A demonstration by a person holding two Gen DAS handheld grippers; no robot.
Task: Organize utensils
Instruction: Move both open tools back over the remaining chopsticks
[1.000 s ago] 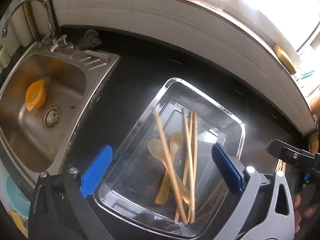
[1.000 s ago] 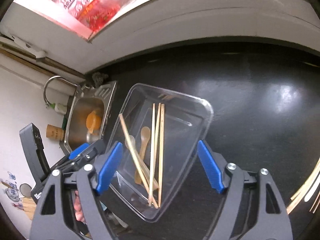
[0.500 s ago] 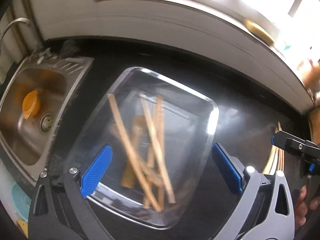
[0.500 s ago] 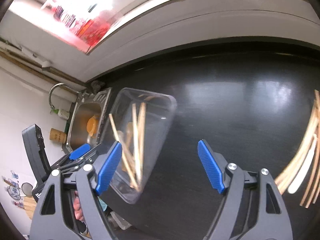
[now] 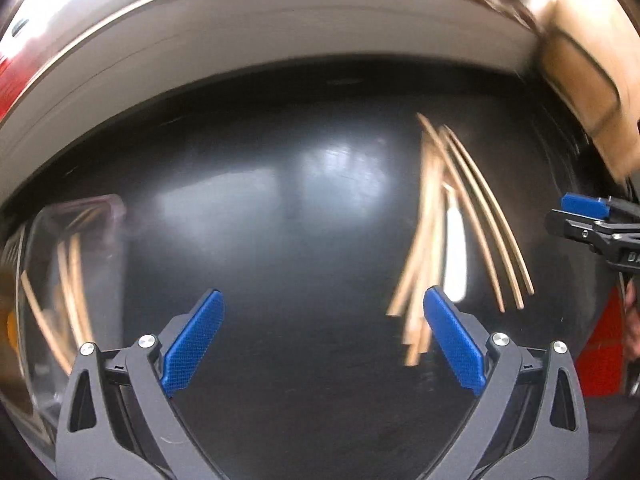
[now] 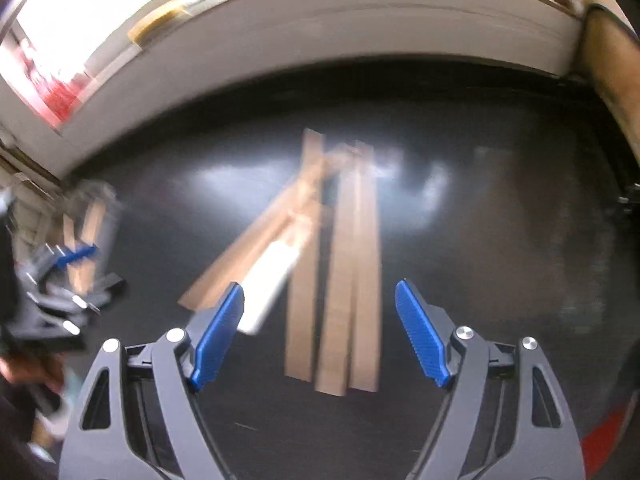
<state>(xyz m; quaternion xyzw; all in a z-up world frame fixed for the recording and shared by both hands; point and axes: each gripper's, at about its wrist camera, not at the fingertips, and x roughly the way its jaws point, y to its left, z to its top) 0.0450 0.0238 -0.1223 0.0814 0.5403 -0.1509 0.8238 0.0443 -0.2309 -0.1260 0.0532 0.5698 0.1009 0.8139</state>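
Several loose wooden chopsticks [image 5: 436, 216] and a white utensil [image 5: 455, 248] lie on the black counter, blurred by motion. They also show in the right wrist view [image 6: 340, 264]. A clear plastic tray [image 5: 72, 264] holding chopsticks sits at the far left. My left gripper [image 5: 324, 340] is open and empty above bare counter, the pile just by its right finger. My right gripper [image 6: 318, 336] is open and empty, hovering over the near ends of the chopsticks. The right gripper shows at the left view's right edge [image 5: 592, 220].
A white tiled wall [image 6: 320, 32] runs behind the counter [image 5: 280, 220]. A brown object [image 5: 580, 72] stands at the back right. Something red [image 5: 600, 344] lies at the counter's right edge. The tray is blurred at the left of the right wrist view [image 6: 88, 216].
Both grippers have swung right, away from the tray and sink, toward the loose chopsticks. The tray has slid to the left edge of both views. Both stayed open.
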